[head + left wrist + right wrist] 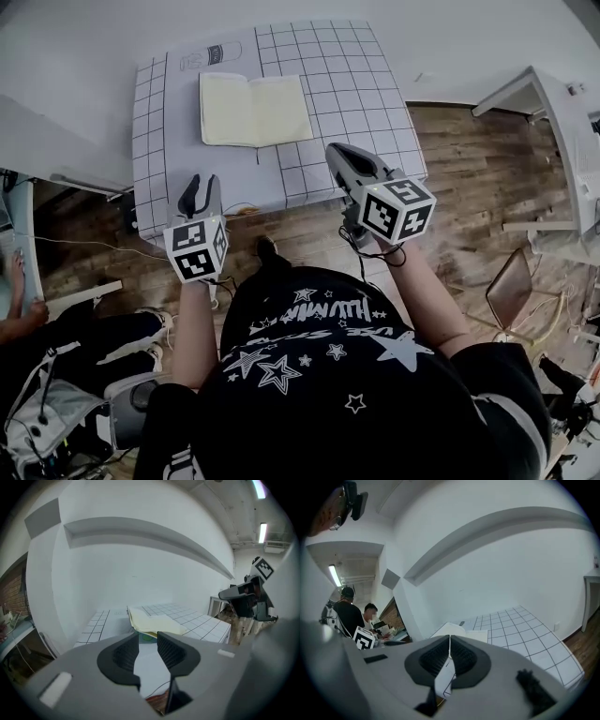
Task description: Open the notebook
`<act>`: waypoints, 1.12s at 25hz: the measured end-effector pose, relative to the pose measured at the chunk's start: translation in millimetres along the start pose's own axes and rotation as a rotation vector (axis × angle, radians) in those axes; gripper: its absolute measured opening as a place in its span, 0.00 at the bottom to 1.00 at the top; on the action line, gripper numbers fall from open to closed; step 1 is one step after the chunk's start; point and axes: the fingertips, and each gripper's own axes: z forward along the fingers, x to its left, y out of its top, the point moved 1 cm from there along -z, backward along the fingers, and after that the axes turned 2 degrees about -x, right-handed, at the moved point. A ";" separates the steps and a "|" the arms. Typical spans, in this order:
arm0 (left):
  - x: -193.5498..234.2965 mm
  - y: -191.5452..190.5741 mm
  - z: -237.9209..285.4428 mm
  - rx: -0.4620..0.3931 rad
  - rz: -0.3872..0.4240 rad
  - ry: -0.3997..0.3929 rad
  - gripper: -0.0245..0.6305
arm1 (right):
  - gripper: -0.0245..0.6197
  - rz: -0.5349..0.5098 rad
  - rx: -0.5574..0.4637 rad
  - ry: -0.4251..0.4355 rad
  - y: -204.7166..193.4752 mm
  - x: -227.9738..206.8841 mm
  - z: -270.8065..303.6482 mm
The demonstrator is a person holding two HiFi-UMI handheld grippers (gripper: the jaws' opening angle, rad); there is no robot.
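The notebook (255, 110) lies open on the white gridded table (356, 84), its pale yellow pages facing up; it also shows as the notebook (152, 623) and the notebook (461, 632) beyond each gripper's jaws. My left gripper (199, 187) hangs over the table's front edge, below and left of the notebook. Its jaws stand apart, with nothing between them at the left gripper (147, 641). My right gripper (342, 155) sits over the table's front right part, just right of the notebook. It is shut on nothing, as the right gripper (449, 644) shows.
A bottle outline (211, 54) is printed on the table mat behind the notebook. A white desk (562, 141) and a chair (511, 286) stand at the right on the wooden floor. A person (14, 309) and a bag (56, 412) are at the left.
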 end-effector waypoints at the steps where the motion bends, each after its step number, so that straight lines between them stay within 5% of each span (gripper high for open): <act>1: -9.2 4.2 -7.7 -0.019 -0.003 -0.004 0.24 | 0.06 0.000 -0.005 0.001 -1.6 0.2 -10.4; 15: -97.3 17.4 -126.3 -0.206 -0.080 -0.027 0.05 | 0.06 0.000 -0.043 0.075 -34.1 23.2 -91.6; 21: -91.5 14.6 -146.8 -0.227 -0.097 -0.062 0.05 | 0.06 -0.073 -0.017 0.097 -42.6 56.7 -94.4; 28: -69.7 4.4 -173.3 -0.235 -0.106 -0.156 0.05 | 0.06 -0.084 -0.022 0.021 -53.1 101.1 -98.7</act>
